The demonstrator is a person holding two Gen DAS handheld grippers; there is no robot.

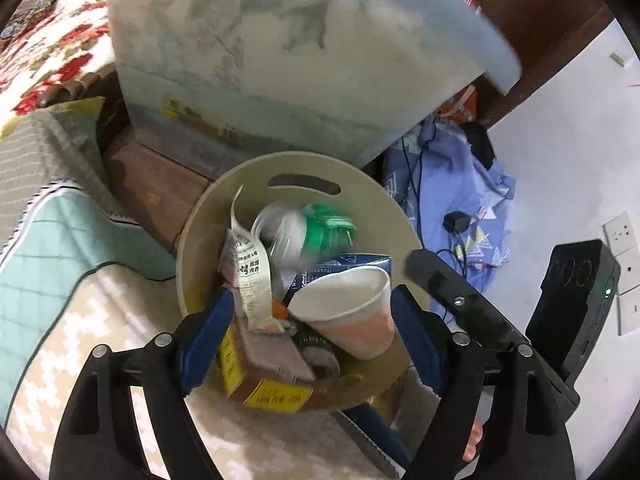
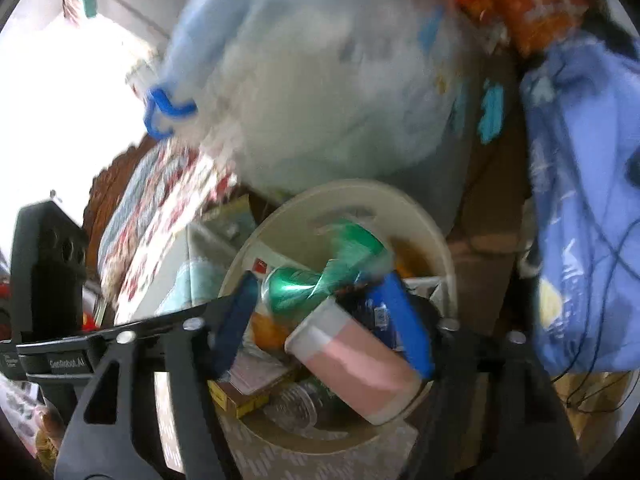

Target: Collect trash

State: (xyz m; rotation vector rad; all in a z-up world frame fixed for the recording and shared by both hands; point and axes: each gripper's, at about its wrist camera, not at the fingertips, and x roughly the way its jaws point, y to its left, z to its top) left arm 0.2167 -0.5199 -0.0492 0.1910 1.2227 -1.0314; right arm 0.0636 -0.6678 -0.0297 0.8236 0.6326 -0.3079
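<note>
A beige round bin [image 1: 248,184] sits below both grippers; it also shows in the right wrist view [image 2: 436,232]. It holds a white and pink paper cup [image 1: 352,316], a green can [image 1: 328,228], a yellow and brown box [image 1: 264,376], a printed paper strip [image 1: 250,268] and a blue carton [image 1: 352,262]. My left gripper [image 1: 312,340] is open and empty over the bin's near rim. My right gripper [image 2: 320,320] is open over the bin; the green can [image 2: 312,284], blurred, and the cup [image 2: 356,364] lie between and below its fingers.
A large translucent storage box with a blue lid [image 1: 280,52] stands behind the bin on a wooden bench [image 1: 156,188]. Blue cloth with cables [image 1: 452,200] lies to the right. Patterned bedding [image 1: 52,60] and a mat [image 1: 80,340] are at the left.
</note>
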